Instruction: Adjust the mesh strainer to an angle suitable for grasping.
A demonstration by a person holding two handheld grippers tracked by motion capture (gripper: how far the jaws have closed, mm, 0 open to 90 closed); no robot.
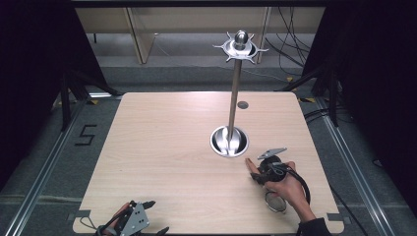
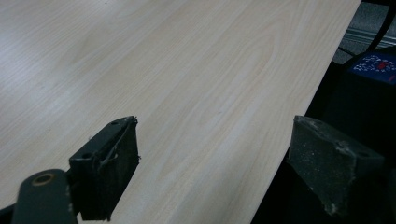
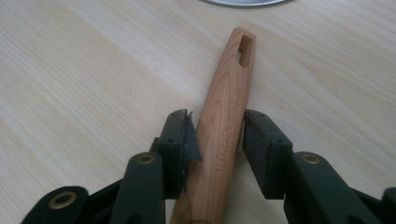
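Note:
A utensil lies on the wooden table (image 1: 162,147), its wooden handle (image 3: 226,107) pointing at the stand, a slot near its tip. Its round metal head (image 1: 275,202) shows under the person's right hand. My right gripper (image 3: 220,135) has a jaw pressed against each side of the handle, which rests on the table; in the high view the right gripper (image 1: 259,173) is right of centre. My left gripper (image 2: 215,135) is open and holds nothing, over the table's front edge at the near left (image 1: 156,216).
A tall metal stand (image 1: 235,93) rises from a round dished base (image 1: 229,141) just beyond the handle tip, with a ring of hooks (image 1: 240,47) on top. The base rim (image 3: 247,2) edges the right gripper view. A small grey disc (image 1: 242,104) lies behind.

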